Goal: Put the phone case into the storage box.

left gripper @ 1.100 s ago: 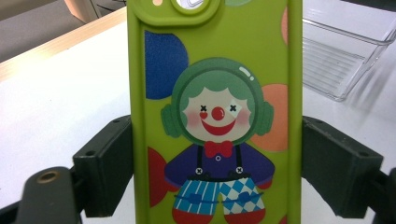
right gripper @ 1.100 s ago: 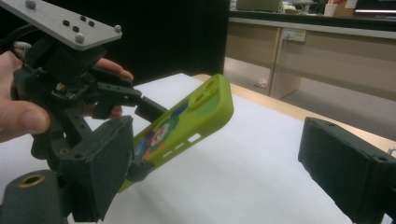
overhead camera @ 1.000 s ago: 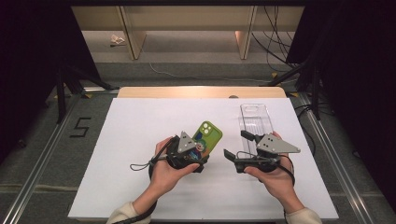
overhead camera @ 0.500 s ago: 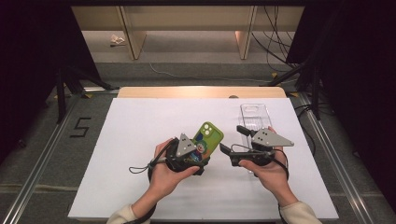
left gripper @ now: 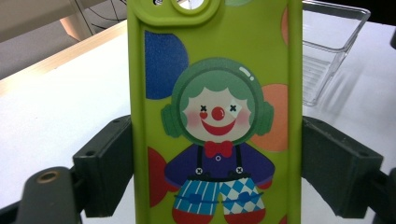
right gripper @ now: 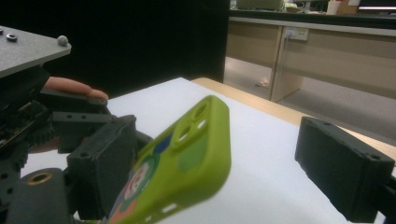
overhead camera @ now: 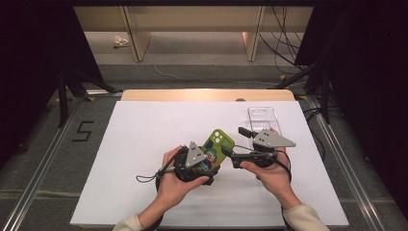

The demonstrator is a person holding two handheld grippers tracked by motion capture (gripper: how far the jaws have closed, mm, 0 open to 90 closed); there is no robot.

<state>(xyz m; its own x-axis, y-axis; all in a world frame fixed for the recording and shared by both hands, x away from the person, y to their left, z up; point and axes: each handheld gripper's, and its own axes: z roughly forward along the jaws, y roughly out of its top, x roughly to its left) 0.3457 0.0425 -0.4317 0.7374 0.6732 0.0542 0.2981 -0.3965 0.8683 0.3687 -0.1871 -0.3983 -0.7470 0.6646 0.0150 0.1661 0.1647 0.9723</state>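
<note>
Centrally, green phone case (overhead camera: 219, 144) with a clown print: lifted off the white counter (overhead camera: 144, 139), tilted, camera end up and away from the person, roughly midway between left and right edges and nearer the near edge than the far one. In the left gripper view, same case (left gripper: 215, 116) upright between two black jaw pads, both pads pressed against its long sides. So, left gripper (overhead camera: 195, 166) clenched on the case, gripped around its lower half, grey three-cornered plate on top, held in the person's left hand (overhead camera: 173, 185). In the right gripper view, case (right gripper: 187, 158) slanting in from the lower left, lying against the left jaw pad, far pad well apart from it with bare counter between. Right gripper (overhead camera: 238, 142) therefore released, jaws having just been closing a little with the case's upper end between them yet not pinched; pointing leftward at the case, held in the right hand (overhead camera: 272, 173). Beyond the right gripper, clear plastic tray (overhead camera: 262, 118) flat on the counter near the far right corner, also visible past the case in the left gripper view (left gripper: 331, 42). Beyond the counter's far edge, grey floor (overhead camera: 202, 72) and pale wooden furniture.
</note>
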